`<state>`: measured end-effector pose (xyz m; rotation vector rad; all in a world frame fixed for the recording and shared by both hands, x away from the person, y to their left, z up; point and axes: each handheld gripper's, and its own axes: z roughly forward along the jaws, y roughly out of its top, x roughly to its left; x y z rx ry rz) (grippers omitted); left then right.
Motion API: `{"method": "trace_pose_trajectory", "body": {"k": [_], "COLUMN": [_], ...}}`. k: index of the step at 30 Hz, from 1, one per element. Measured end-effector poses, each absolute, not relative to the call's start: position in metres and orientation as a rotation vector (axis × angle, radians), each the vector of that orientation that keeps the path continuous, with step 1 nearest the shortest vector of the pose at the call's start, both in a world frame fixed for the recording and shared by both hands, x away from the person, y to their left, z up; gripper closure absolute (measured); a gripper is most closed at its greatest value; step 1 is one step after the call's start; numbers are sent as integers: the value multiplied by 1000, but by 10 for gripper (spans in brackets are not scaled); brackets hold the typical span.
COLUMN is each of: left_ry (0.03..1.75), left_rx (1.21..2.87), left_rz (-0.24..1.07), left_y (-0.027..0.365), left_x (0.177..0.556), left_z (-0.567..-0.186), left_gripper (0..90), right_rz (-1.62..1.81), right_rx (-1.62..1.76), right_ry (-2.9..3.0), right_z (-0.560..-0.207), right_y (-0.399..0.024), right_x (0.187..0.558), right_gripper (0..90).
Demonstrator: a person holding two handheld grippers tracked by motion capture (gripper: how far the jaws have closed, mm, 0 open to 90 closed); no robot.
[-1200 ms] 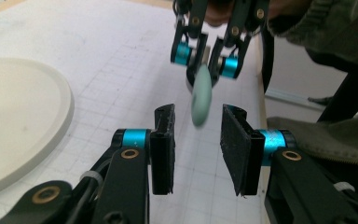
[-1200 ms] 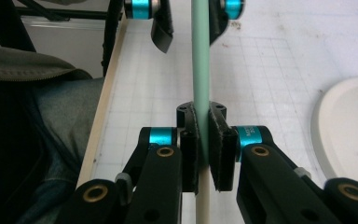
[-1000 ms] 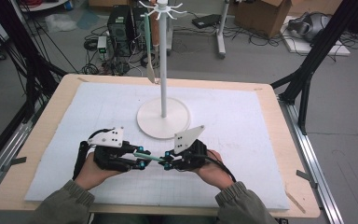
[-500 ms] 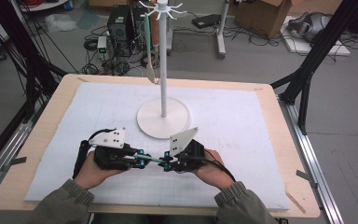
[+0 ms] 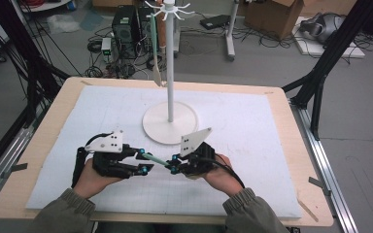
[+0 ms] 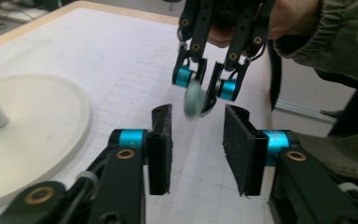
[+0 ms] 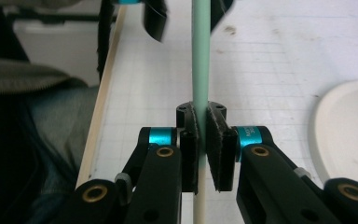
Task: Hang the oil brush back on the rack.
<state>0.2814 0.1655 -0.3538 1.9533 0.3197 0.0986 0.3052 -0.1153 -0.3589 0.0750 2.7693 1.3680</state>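
R tool point(image 7: 203, 140) clamps green rod point(image 7: 200, 56); L tool point(image 6: 198, 144) just opened off it

Both forearms came in from six o'clock in the high view, sleeves down to the wrists, each hand wrapped round its tool from behind. The left gripper point(image 5: 143, 162) pointed toward three o'clock, lying nearly level; the right gripper point(image 5: 173, 165) pointed back toward nine o'clock, so the two met tip to tip. In the left gripper view the left jaws stood parted — they had just been opening, pads point(image 6: 161, 147) pressing on nothing. In the right gripper view the right pads point(image 7: 216, 149) were pinched close together — clamped tight.
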Motion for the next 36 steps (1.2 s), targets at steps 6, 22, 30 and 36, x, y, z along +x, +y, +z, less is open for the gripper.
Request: {"method": "trace_pose_trajectory", "body": {"k": [6, 22, 30, 36], "left_ry": [390, 514, 574, 593], "left_rx": [1927, 1894, 1896, 1892], "left_rz": [147, 266, 307, 325], "left_y": [179, 208, 219, 223], "left_x": [281, 278, 280, 281], "left_z": [-357, -362, -368, -370], "left_gripper": [523, 401, 362, 340], "right_rz": [1491, 1675, 1741, 1751], "right_rx": [196, 381, 424, 427], "right_ry": [2691, 2533, 2474, 2453], "right_z": [-357, -340, -329, -322], "right_y": [-126, -141, -144, -144], "right_x": [314, 331, 344, 348], "right_gripper": [844, 844, 844, 844]}}
